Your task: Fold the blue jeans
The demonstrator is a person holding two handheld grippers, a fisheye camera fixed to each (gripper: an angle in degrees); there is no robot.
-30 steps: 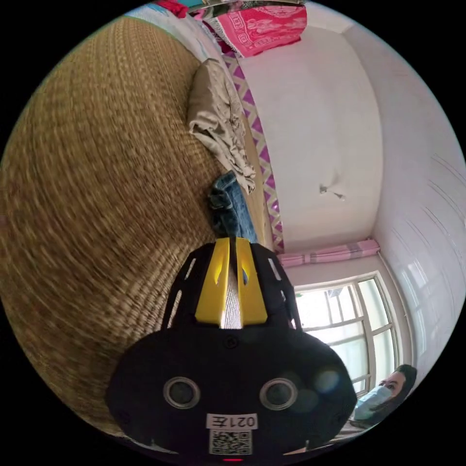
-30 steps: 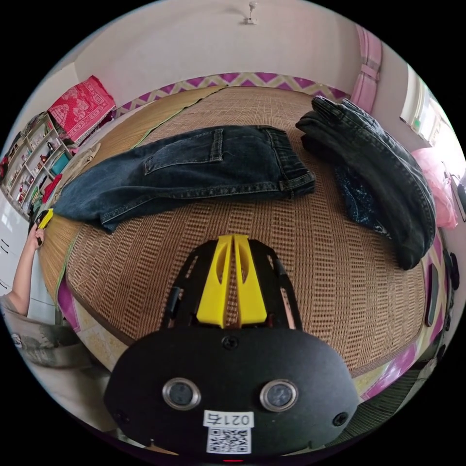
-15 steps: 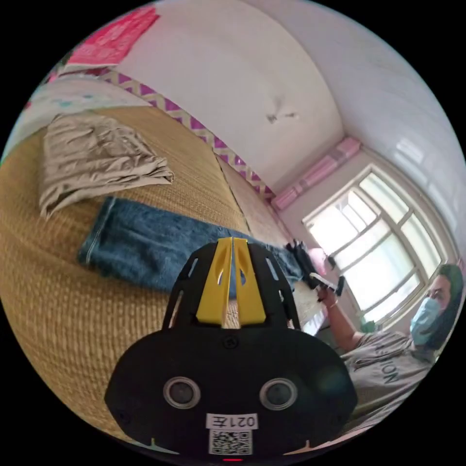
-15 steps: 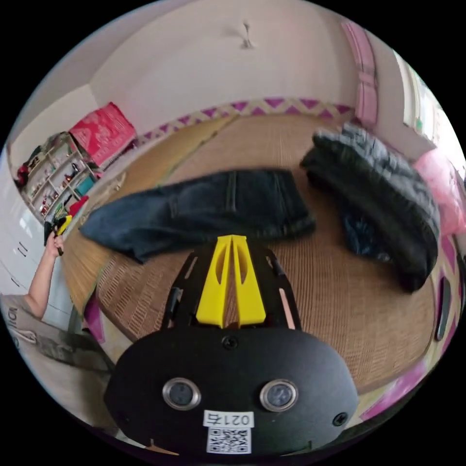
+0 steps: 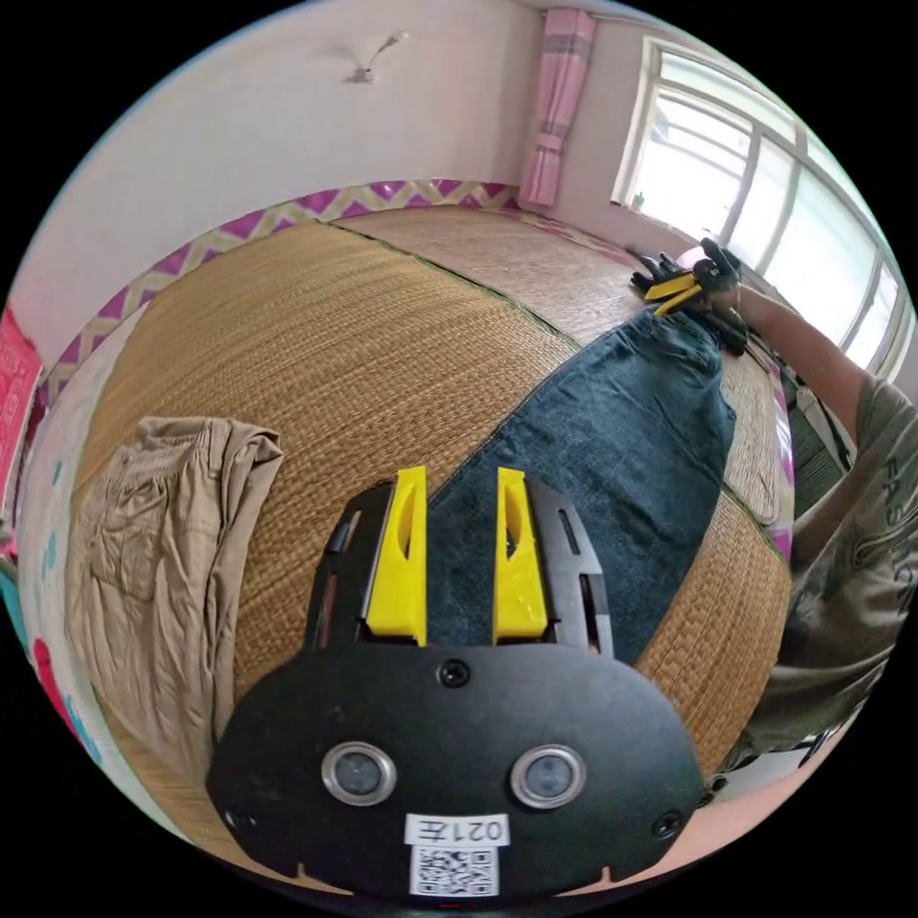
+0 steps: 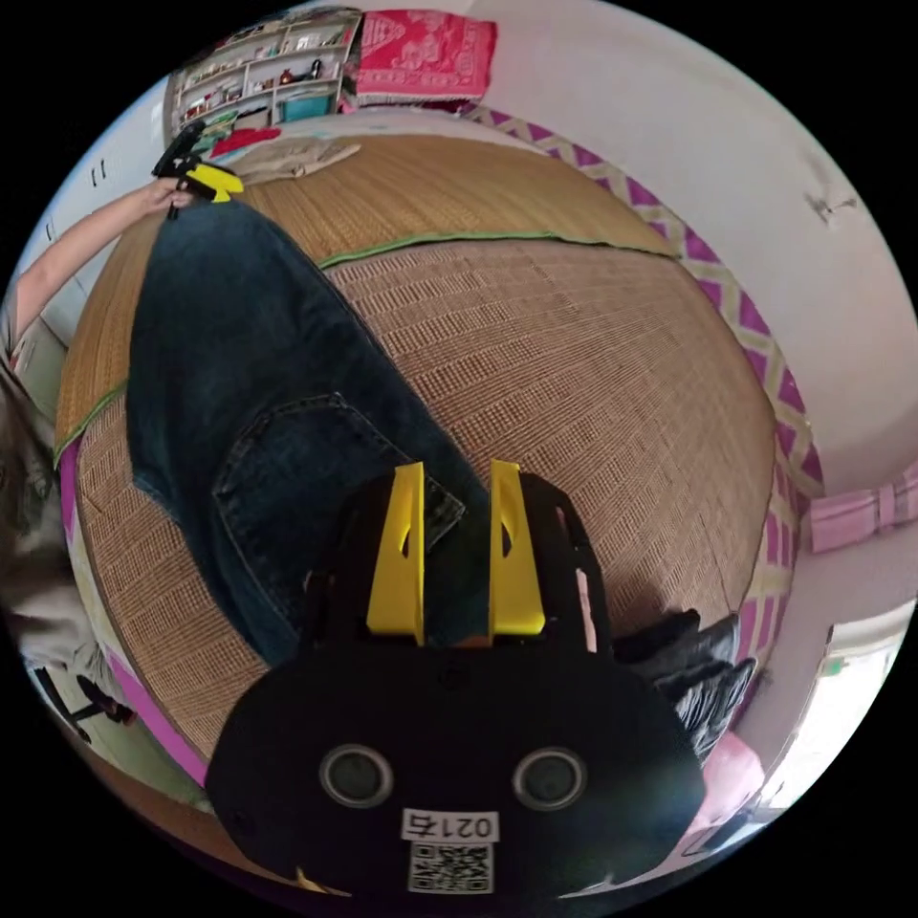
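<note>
The blue jeans [image 5: 612,449] lie flat and stretched out along a woven straw mat [image 5: 335,325]. My left gripper [image 5: 461,478] hangs open over the leg end, with denim showing between its jaws. At the far waist end is my right gripper [image 5: 674,290], held in a person's hand. In the right gripper view the jeans [image 6: 239,344] run away from me, back pocket up. My right gripper [image 6: 457,473] is open above the waist, beside the pocket corner. The left gripper [image 6: 212,180] sits at the far hem. Whether any jaw touches the cloth, I cannot tell.
Crumpled khaki trousers [image 5: 163,555] lie on the mat left of the jeans. A pile of dark jeans [image 6: 703,669] sits by the waist end, near something pink [image 6: 736,775]. The person's arm and shirt [image 5: 861,497] stand along the mat's near edge. Shelves [image 6: 268,72] line the far wall.
Both grippers have gone from shut to open. Each camera has swung down over its own end of the jeans, the left above the legs, the right above the waist.
</note>
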